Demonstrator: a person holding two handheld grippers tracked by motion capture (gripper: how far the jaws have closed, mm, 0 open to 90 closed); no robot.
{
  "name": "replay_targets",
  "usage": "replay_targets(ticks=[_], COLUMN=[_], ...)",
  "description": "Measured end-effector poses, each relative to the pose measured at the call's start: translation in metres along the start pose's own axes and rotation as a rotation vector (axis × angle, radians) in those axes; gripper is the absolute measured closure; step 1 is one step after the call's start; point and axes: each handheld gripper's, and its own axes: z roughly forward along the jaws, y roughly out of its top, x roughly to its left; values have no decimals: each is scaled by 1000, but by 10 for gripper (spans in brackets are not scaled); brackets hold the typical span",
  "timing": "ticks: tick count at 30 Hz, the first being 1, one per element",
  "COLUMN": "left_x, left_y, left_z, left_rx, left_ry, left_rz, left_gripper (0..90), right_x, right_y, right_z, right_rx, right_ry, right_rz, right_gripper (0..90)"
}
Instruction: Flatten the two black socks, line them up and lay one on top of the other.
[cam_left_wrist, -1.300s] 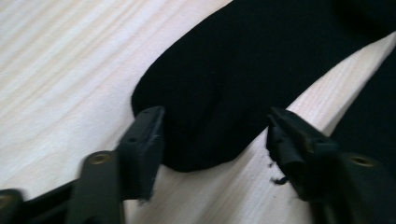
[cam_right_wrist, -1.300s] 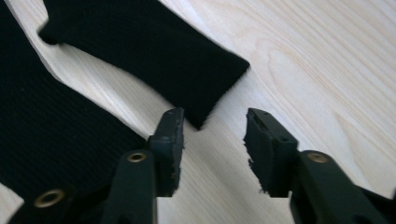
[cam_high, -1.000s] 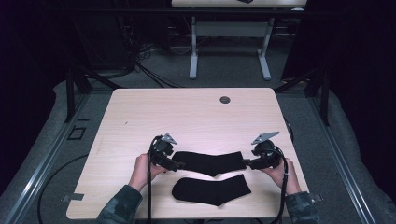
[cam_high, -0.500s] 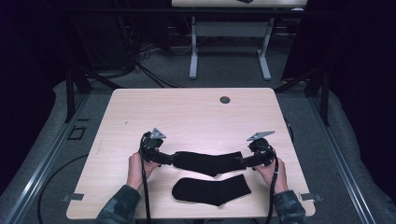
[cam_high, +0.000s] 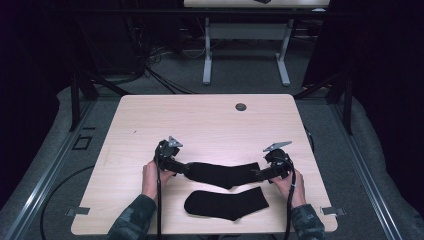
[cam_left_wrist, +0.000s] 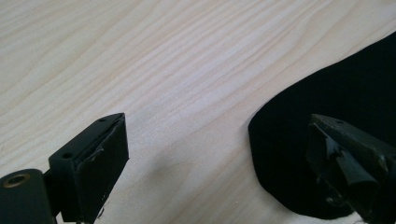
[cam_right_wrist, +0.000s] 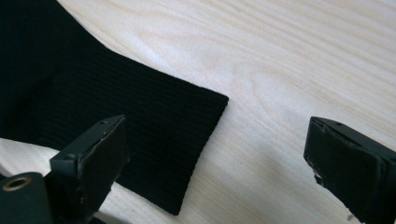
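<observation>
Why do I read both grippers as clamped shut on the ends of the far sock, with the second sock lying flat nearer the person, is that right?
Not quite: both grippers are open, not clamped. In the left gripper view the left gripper has its fingers spread at the far sock's rounded end; in the right gripper view the right gripper stands equally wide at its cuff. Their fingers have just been opening. The second sock lies flat nearer the person.

Pale wood table (cam_high: 210, 125); grey carpet floor (cam_high: 350, 150); dark room.

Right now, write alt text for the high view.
A person's two open grippers, left gripper and right gripper, sit at the ends of a black sock lying flat on a wooden table. A second black sock lies nearer the person.
</observation>
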Motion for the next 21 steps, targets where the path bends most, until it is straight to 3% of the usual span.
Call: replay_targets(ticks=[12,17,18,21], left_x=[-7,-10,-11,-14], left_y=[2,2,1,1], left_z=[11,12,12,11], left_rx=[89,93,94,91], left_ry=[27,28,31,36], left_rz=[35,35,35,39], left_gripper=[117,119,120,120], right_x=[-3,-5,-4,-7], right_y=[-4,-7,-8,-8], right_z=[9,12,13,12], right_rx=[80,92,66,85], right_ry=[-47,-41,-43,-47], right_rz=[-28,-16,8,-15], right_gripper=[80,62,60,52])
